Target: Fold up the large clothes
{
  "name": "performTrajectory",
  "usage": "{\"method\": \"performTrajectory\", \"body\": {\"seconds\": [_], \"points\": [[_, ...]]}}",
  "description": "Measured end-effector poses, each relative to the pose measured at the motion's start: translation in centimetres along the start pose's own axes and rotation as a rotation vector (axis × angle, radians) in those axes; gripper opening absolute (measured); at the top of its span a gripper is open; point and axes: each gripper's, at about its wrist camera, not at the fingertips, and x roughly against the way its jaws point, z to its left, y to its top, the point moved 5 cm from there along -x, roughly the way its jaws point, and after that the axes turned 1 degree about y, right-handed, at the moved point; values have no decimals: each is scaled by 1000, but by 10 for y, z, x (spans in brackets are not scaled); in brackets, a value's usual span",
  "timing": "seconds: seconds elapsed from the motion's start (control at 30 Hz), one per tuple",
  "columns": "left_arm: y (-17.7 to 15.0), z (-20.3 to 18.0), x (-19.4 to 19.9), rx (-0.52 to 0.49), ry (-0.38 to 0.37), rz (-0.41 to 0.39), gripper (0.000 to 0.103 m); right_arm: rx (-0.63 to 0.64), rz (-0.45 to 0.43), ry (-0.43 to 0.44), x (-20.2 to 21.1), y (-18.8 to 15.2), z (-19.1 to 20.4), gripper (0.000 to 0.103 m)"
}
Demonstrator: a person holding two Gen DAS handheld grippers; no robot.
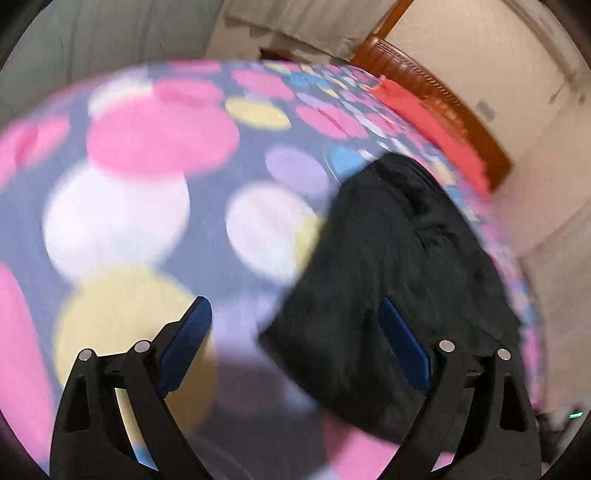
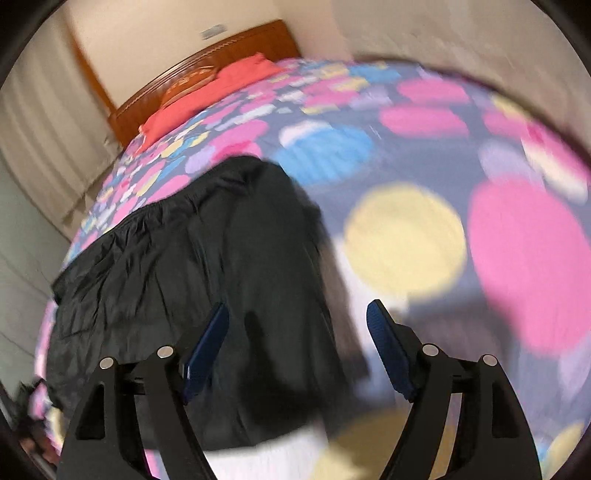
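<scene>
A black garment (image 1: pixel 391 280) lies folded on a bed with a polka-dot bedspread (image 1: pixel 155 206). In the left wrist view it fills the right half, and my left gripper (image 1: pixel 295 306) hangs above its near left corner, jaws wide apart with nothing between the blue pads (image 1: pixel 402 343). In the right wrist view the black garment (image 2: pixel 207 280) fills the left half, its gathered waistband at the far left. My right gripper (image 2: pixel 297 314) hovers open over the garment's near right edge, empty. Both views are motion-blurred.
A red pillow (image 2: pixel 218 92) lies at the head of the bed against a wooden headboard (image 2: pixel 192 70). Pale walls and curtains (image 1: pixel 110 33) surround the bed. The bedspread (image 2: pixel 480 206) stretches bare to the right of the garment.
</scene>
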Motion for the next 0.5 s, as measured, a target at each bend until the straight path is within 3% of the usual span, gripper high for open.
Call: {"method": "performTrajectory", "body": {"seconds": [0.07, 0.13, 0.27, 0.3, 0.33, 0.43, 0.5], "points": [[-12, 1, -8, 34, -62, 46, 93, -63, 36, 45, -4, -15, -6, 76], [-14, -1, -11, 37, -67, 31, 96, -104, 72, 75, -14, -25, -5, 76], [-7, -8, -22, 84, -89, 16, 96, -172, 28, 129, -24, -25, 2, 75], [-6, -8, -24, 101, -79, 13, 91, -187, 21, 127, -26, -24, 2, 66], [-6, -8, -27, 110, -55, 17, 71, -189, 19, 117, -27, -22, 3, 58], [-6, -16, -31, 91, -99, 31, 33, -203, 19, 140, -29, -22, 4, 43], [-8, -16, -26, 78, -92, 27, 27, -219, 17, 173, -26, -22, 1, 32]]}}
